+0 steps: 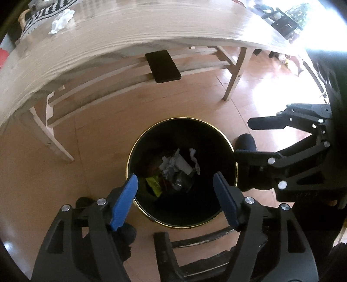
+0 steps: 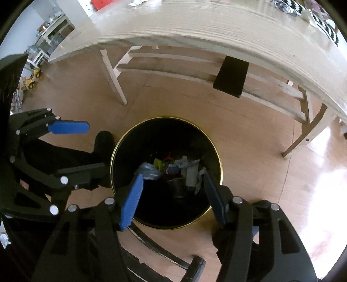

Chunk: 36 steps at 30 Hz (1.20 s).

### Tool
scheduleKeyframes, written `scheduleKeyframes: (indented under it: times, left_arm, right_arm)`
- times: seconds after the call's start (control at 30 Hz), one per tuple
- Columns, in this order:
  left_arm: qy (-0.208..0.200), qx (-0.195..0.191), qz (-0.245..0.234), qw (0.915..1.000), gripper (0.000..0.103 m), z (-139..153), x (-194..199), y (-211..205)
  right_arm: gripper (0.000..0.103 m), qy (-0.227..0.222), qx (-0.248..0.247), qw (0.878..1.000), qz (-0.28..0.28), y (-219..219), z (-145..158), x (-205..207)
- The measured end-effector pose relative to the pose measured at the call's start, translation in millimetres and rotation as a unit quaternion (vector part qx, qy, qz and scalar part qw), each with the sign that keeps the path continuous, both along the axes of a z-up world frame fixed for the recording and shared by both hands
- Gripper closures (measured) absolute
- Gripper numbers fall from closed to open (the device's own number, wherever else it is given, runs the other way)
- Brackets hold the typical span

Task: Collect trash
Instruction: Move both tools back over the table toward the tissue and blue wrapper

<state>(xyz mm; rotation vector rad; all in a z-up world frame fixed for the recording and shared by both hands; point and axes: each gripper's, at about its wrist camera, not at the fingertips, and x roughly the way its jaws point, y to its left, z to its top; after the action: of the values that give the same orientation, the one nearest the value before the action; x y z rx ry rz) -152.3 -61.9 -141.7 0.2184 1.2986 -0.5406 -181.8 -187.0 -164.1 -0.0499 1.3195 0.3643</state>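
Looking down from the left wrist view, the left gripper (image 1: 175, 199) hangs over a round black trash bin with a thin gold rim (image 1: 130, 156) standing on the tan floor (image 1: 43, 173). Its two blue-padded fingers (image 1: 124, 201) stand wide apart with nothing between them — the bin's mouth shows through the gap. At the bottom of the bin lies a heap of crumpled trash (image 1: 176, 168): grey and white paper scraps and a yellow-green wrapper. The right gripper (image 1: 244, 140) enters from the right side, beside the bin's rim, its black fingers parted and empty. A pale wooden table (image 1: 130, 32) spans the top of the view; a crumpled white tissue (image 1: 61, 20) lies on it at upper left, next to a black-and-white patterned cloth (image 1: 46, 10). A flat black rectangular object (image 1: 163, 66) rests on the slats beneath the tabletop.

From the right wrist view, the right gripper (image 2: 171, 197) is likewise above the same bin (image 2: 219, 160), its fingers parted and holding nothing. The trash heap (image 2: 173, 171) sits inside the bin, directly beyond the fingertips. The left gripper (image 2: 95, 147) shows at the left edge — one blue pad (image 2: 68, 127) is spread well away from its black counterpart, nothing held. The table (image 2: 195, 26) curves overhead, with the black object (image 2: 232, 78) under it.
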Motion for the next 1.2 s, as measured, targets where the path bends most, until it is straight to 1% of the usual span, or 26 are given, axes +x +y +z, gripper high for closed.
scheduleKeyframes:
  times: [0.07, 0.17, 0.27, 0.37, 0.43, 0.5, 0.57, 0.6, 0.67, 0.77, 0.9, 0.97, 1.07, 1.13, 1.2]
  left_arm:
    - [-0.002, -0.001, 0.001, 1.0000, 0.030, 1, 0, 0]
    - [-0.007, -0.006, 0.006, 0.9999, 0.026, 5, 2, 1]
    - [-0.020, -0.017, 0.016, 0.9995, 0.022, 14, 6, 5]
    - [-0.053, -0.026, 0.027, 0.9979, 0.020, 31, 10, 9]
    - [-0.083, -0.033, 0.035, 0.9954, 0.018, 47, 13, 13]
    - [-0.114, -0.042, 0.049, 0.9915, 0.014, 64, 20, 18]
    - [-0.140, -0.041, 0.069, 0.9868, 0.012, 79, 33, 25]
    - [-0.148, -0.041, 0.078, 0.9851, 0.012, 84, 38, 28]
    - [-0.160, -0.037, 0.093, 0.9821, 0.012, 94, 53, 33]
    - [-0.184, -0.018, 0.120, 0.9753, 0.010, 107, 87, 39]
    - [-0.194, 0.008, 0.151, 0.9693, 0.010, 109, 137, 42]
    - [-0.191, 0.014, 0.162, 0.9679, 0.010, 106, 163, 43]
    - [-0.207, 0.039, 0.181, 0.9606, 0.010, 96, 205, 42]
    - [-0.203, 0.048, 0.188, 0.9596, 0.010, 91, 225, 40]
    - [-0.203, 0.053, 0.205, 0.9560, 0.010, 83, 245, 42]
  right_arm:
    - [0.045, -0.003, 0.002, 1.000, -0.006, -2, 2, 2]
    - [0.042, -0.010, 0.007, 1.000, -0.012, -3, 6, 3]
    - [0.040, -0.029, 0.011, 0.999, -0.016, -4, 16, 5]
    - [0.037, -0.060, 0.011, 0.998, -0.024, -6, 31, 8]
    - [0.034, -0.083, 0.015, 0.996, -0.030, -8, 44, 10]
    - [0.030, -0.110, 0.020, 0.993, -0.037, -12, 61, 15]
    - [0.026, -0.140, 0.019, 0.989, -0.049, -15, 78, 24]
    - [0.025, -0.146, 0.020, 0.988, -0.051, -17, 83, 28]
    - [0.023, -0.166, 0.018, 0.984, -0.063, -21, 97, 44]
    - [0.018, -0.188, 0.019, 0.979, -0.080, -27, 113, 69]
    - [0.015, -0.205, 0.030, 0.972, -0.108, -41, 131, 119]
    - [0.015, -0.205, 0.027, 0.971, -0.118, -46, 132, 142]
    - [0.015, -0.198, 0.015, 0.971, -0.133, -54, 125, 184]
    - [0.015, -0.196, 0.005, 0.970, -0.144, -61, 120, 206]
    - [0.015, -0.198, -0.006, 0.967, -0.162, -74, 116, 229]
